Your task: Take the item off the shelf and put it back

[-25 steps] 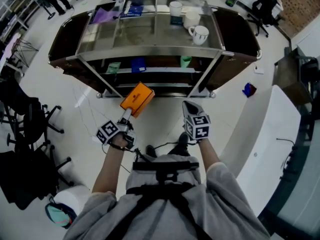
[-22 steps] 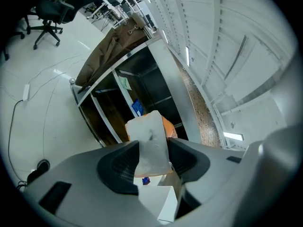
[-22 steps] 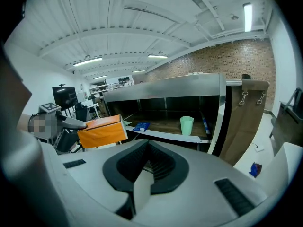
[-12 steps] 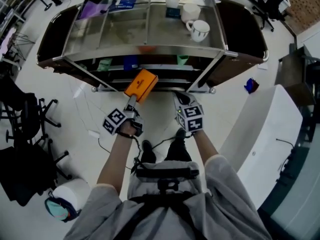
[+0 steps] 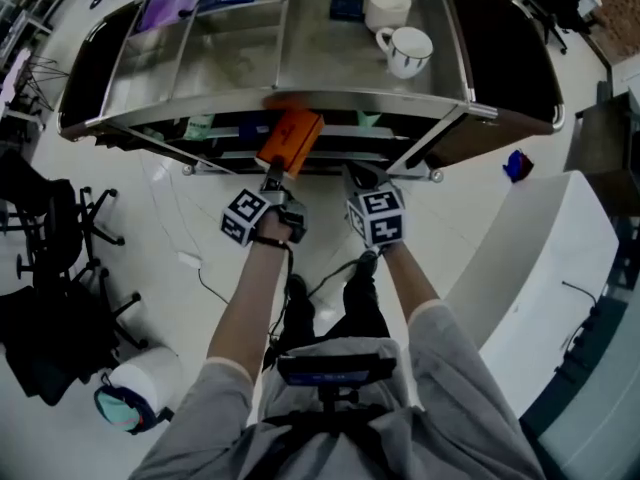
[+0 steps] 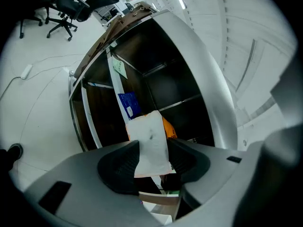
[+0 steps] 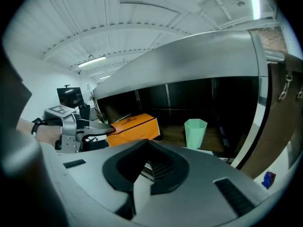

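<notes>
An orange box (image 5: 290, 140) is clamped at its near end by my left gripper (image 5: 272, 176), whose jaws are shut on it. The box's far end reaches in under the top of the metal shelf unit (image 5: 300, 103), at the middle shelf level. In the left gripper view the box (image 6: 150, 141) sits between both pads, pointing into the dark shelf bay. My right gripper (image 5: 358, 176) hovers just right of the box, shut and holding nothing. From the right gripper view, the orange box (image 7: 132, 126) and left gripper (image 7: 94, 129) show at the shelf opening.
A green cup (image 7: 195, 133) stands on the shelf right of the box. A blue packet (image 6: 128, 105) and a pale tag hang on the shelf front. Mugs (image 5: 408, 50) sit on the glass top. Office chairs (image 5: 60, 228) stand at the left, a white counter (image 5: 540, 258) at the right.
The person has stepped closer to the shelf. The left gripper has carried the orange box forward, so its far end is now under the top shelf. The right gripper followed alongside.
</notes>
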Tool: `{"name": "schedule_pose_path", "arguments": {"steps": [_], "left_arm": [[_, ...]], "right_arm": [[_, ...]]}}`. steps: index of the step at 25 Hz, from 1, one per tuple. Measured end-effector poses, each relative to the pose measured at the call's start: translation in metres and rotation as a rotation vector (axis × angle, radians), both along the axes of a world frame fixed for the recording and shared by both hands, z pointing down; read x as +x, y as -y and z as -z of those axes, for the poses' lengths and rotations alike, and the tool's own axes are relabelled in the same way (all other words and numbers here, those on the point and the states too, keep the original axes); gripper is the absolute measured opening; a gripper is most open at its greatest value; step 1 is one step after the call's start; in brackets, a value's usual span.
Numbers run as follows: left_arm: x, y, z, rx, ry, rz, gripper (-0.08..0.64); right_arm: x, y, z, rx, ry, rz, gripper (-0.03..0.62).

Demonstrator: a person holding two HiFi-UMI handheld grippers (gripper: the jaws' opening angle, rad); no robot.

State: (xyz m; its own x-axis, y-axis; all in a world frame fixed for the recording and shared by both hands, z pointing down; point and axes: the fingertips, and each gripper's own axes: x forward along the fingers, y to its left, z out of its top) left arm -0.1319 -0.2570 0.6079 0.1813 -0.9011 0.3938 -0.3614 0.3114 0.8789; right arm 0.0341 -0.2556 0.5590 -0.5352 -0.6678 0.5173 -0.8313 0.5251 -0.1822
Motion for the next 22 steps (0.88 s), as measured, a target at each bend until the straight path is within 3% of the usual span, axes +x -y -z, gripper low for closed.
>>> {"name": "schedule_pose_path", "arguments": {"steps": [11, 22], "left_arm": [[0.016, 0.057, -0.024, 0.026, -0.023, 0.11, 0.199], [0.024, 0.091, -0.04, 0.05, -0.003, 0.131, 0.199]], "right_arm": [[-0.004, 0.05, -0.022, -0.008, 0.024, -0.023, 0.009], [0.008, 0.059, -0.04, -0.028, 0.018, -0.038, 0.009]]}}
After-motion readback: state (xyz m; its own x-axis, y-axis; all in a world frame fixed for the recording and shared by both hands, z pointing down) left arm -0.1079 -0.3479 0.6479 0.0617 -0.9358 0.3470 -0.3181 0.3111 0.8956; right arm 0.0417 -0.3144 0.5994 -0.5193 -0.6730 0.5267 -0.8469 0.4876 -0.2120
